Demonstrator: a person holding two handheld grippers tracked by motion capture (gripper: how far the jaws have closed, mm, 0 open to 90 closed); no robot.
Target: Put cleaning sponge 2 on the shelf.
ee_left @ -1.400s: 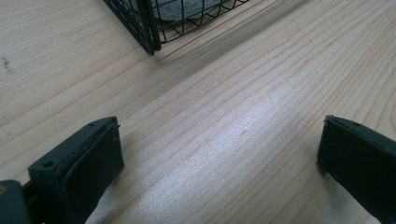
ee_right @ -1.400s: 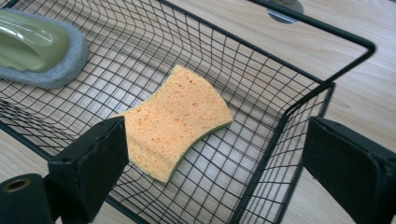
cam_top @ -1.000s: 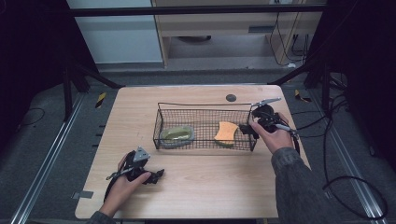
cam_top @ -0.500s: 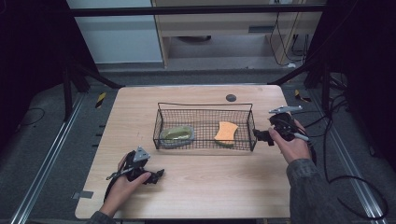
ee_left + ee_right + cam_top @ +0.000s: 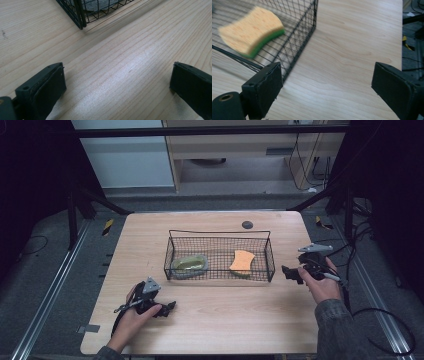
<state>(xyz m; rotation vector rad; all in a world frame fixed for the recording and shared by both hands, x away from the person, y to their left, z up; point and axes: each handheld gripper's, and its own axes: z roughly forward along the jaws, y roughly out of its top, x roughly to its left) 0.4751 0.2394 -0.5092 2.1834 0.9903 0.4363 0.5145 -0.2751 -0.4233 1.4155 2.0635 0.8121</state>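
Holding my right gripper (image 5: 291, 272) just off the right end of the black wire basket (image 5: 218, 237), jaws spread wide with nothing between them but bare tabletop. Over the last second it has slid away from the basket toward the table's right edge, so it's now apart from the mesh, not touching it. In the right gripper view the jaws rise from the bottom corners, and the basket's end wall sits right beyond the left one.

Inside that basket, toward its right end, lies the orange sponge with the green scrubbing layer (image 5: 252, 30), waisted in shape. From my right side the wire wall stands squarely between the jaws and the sponge. Toward the basket's left end sits an olive-green, soft-looking lump (image 5: 189, 263); can't tell what it really is from here.

My left gripper (image 5: 170, 307) sits low on the light wooden table (image 5: 225, 320), near the front edge and well in front of the basket's left corner. Its jaws are also wide apart and empty; the left gripper view has just wood grain between them, with the basket's corner post (image 5: 80, 15) up ahead.

Other bits around: a small dark round disc (image 5: 247, 224) lies on the table behind the basket, clear of everything. Cables trail off the right side of the table from my right gripper.
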